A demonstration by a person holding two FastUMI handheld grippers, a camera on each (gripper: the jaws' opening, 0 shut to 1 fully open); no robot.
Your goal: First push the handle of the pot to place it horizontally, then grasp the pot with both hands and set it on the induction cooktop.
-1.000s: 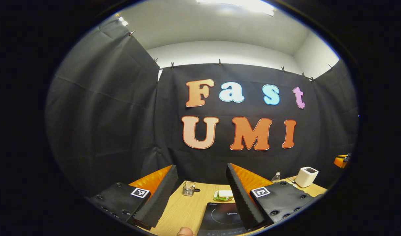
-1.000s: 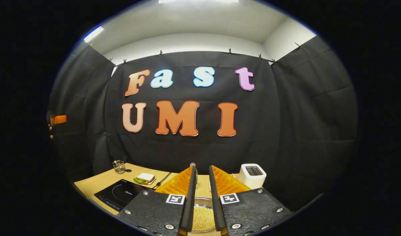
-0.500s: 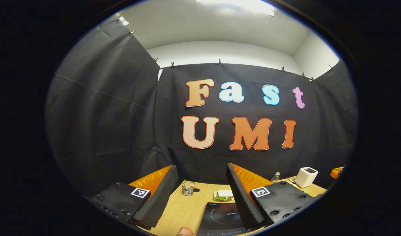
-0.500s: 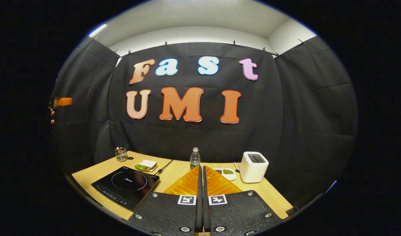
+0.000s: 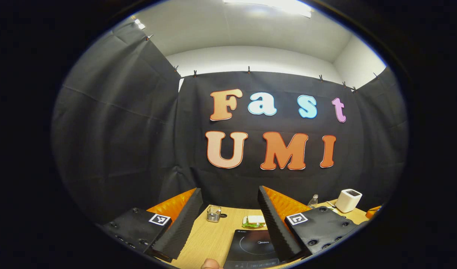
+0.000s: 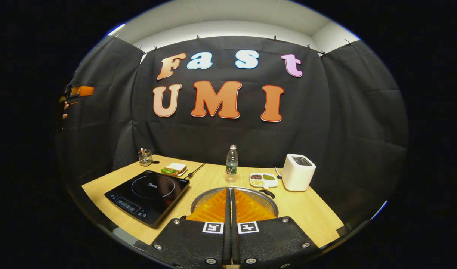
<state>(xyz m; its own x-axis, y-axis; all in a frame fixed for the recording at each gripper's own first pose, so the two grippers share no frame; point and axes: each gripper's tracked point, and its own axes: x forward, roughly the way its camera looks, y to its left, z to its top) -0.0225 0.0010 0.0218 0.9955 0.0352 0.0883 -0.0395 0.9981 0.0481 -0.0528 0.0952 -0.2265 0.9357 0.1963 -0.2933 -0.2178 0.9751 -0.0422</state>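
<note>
Round metal pot (image 6: 270,202) on table, black induction cooktop (image 6: 148,191) beside it, apart

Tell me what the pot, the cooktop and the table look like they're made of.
Pot: likely stainless steel, with a grey, shiny rim and a dark handle that may be plastic.
Induction cooktop: apparently black glass, with a glossy flat top and a printed ring.
Table: light wood or wood-look laminate, matte, with faint grain; the pictures don't settle which.
</note>
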